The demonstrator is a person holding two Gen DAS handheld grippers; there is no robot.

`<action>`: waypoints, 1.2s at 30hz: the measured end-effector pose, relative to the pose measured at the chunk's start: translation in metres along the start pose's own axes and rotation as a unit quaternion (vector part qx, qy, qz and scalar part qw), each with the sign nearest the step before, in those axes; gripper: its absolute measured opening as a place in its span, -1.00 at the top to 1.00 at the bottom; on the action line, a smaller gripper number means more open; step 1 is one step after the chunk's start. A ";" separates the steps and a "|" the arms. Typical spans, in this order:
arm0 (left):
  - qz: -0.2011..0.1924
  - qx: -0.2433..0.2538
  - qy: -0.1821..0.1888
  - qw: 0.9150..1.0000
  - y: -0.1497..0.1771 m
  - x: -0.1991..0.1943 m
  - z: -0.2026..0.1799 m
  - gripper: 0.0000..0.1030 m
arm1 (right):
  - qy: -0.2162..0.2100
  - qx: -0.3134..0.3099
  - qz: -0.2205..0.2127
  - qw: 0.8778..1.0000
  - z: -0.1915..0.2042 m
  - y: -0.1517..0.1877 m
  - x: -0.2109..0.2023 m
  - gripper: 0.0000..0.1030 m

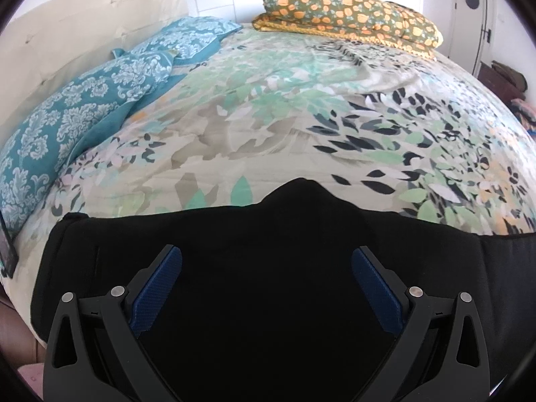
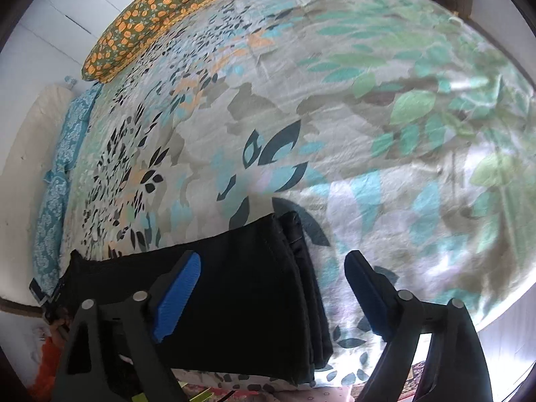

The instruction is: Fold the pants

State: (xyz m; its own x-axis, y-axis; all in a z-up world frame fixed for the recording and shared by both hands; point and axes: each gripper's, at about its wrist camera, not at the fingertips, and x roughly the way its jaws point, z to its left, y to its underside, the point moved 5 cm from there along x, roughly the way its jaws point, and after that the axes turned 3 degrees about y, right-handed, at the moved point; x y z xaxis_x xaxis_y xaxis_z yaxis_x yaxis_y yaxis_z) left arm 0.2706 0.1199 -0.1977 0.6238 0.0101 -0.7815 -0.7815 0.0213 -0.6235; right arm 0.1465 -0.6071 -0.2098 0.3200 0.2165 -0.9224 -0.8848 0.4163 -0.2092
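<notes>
Where pants (image 1: 268, 234) darken, folds are indistinguishable.

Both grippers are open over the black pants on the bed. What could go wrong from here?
1. The right gripper straddles the stacked edge of the black pants; closing here may catch only some layers and skew the fold.
2. The pants lie near the bed's near edge, on the leaf-print cover; a pull could drag them off.
3. The left gripper hangs over flat dark cloth, where folds are hard to see; it may also pinch the cover beneath.
</notes>
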 end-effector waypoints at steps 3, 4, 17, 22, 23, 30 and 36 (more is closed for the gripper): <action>-0.001 -0.006 0.024 1.000 0.000 -0.019 -0.004 -0.97 | 0.019 -0.026 0.034 0.999 0.000 0.004 0.019 -0.26; -0.003 -0.009 0.032 0.999 0.000 -0.026 -0.005 -0.97 | 0.020 -0.030 0.039 0.999 -0.002 0.004 0.023 -0.26; 0.010 -0.051 0.035 0.998 0.016 -0.024 -0.002 -0.97 | -0.016 -0.020 0.079 0.997 -0.005 0.007 0.030 0.55; 0.005 -0.051 0.044 0.998 0.016 -0.027 -0.001 -0.97 | -0.082 0.014 0.041 0.996 0.010 0.009 0.004 0.73; 0.001 -0.050 0.043 0.998 0.015 -0.029 0.000 -0.97 | -0.103 0.018 0.033 0.994 0.017 0.011 -0.002 0.73; -0.010 -0.096 0.062 0.993 0.012 -0.032 0.015 -0.97 | -0.254 0.028 -0.002 0.967 0.113 0.031 -0.034 0.76; -0.019 -0.134 0.076 0.988 0.011 -0.037 0.032 -0.97 | -0.368 0.040 0.012 0.929 0.229 0.053 -0.012 0.76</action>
State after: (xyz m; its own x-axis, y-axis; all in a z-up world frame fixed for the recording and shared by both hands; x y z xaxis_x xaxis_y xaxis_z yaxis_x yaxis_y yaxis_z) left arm 0.2391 0.1514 -0.1753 0.6594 -0.1354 -0.7395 -0.7452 -0.2475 -0.6192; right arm 0.1735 -0.3854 -0.1356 0.4708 0.7592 -0.4495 -0.8765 0.4607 -0.1399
